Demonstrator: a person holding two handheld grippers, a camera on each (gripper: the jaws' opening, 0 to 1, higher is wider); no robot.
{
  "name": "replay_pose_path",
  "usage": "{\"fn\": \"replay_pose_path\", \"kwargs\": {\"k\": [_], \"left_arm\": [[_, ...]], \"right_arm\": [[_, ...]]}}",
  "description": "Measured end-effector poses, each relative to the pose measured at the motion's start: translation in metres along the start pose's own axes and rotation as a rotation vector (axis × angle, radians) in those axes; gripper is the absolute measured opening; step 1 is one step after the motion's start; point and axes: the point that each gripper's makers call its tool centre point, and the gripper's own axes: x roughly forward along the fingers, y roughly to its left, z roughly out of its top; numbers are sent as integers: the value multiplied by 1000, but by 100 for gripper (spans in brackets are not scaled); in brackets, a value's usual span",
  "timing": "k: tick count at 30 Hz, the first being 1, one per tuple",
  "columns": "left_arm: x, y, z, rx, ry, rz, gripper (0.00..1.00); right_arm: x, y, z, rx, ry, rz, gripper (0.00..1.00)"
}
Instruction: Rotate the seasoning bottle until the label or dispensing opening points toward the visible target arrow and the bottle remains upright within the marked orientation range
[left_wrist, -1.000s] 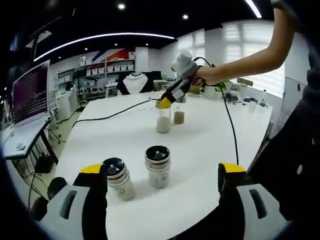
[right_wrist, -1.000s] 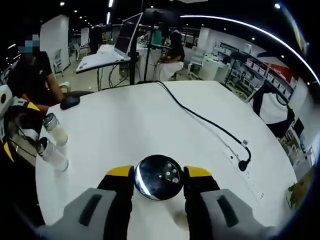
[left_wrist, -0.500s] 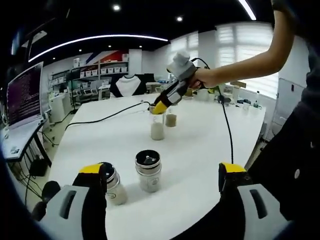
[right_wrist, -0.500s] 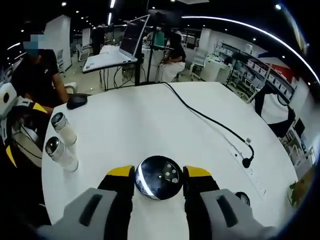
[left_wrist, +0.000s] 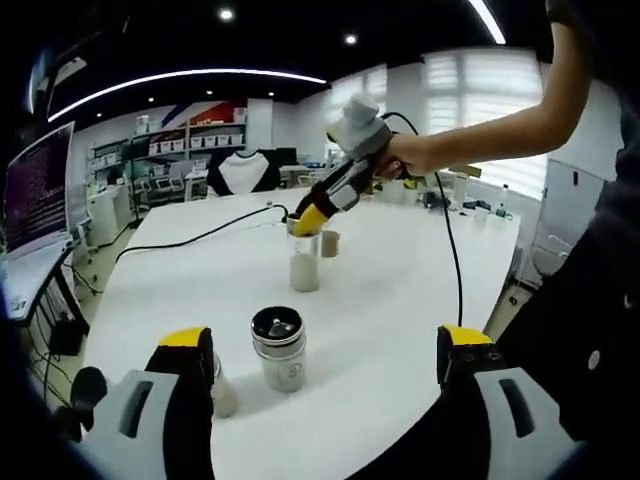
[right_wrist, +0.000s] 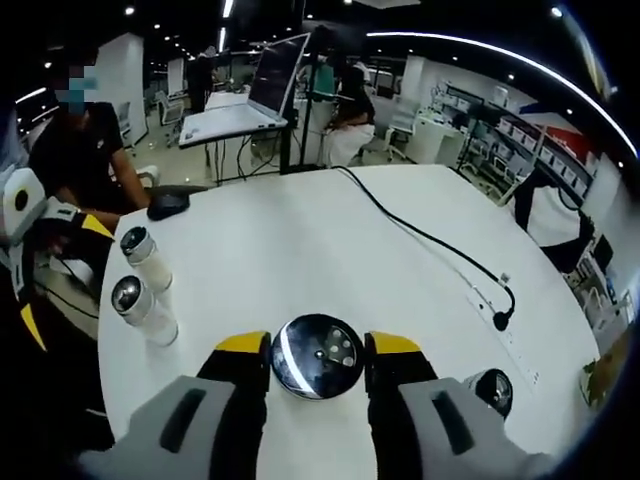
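The right gripper (right_wrist: 317, 356) is clamped on the cap of the seasoning bottle (right_wrist: 317, 357), its 2 yellow-tipped jaws pressed against either side of the round dark lid with its small shaker holes. In the left gripper view the same bottle (left_wrist: 304, 262) stands upright on the white table (left_wrist: 380, 290), toward the far side, with pale powder in its lower part. It looks like a clear, stiff, fairly light container, probably glass or hard plastic, so smooth-sided and liable to slip or tip if twisted hard; the lid rim seems the surest hold. The left gripper (left_wrist: 325, 350) hangs with its jaws wide apart, holding nothing, above 2 more jars (left_wrist: 279, 347) near the table's edge. No target arrow can be made out.
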Motion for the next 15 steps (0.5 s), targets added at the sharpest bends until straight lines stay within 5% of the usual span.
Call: {"fn": "replay_pose_path", "kwargs": {"k": [15], "left_arm": [[1, -14, 1, 9, 4, -46, 98]], "right_arm": [[-20, 44, -7, -13, -3, 38, 34]]}}
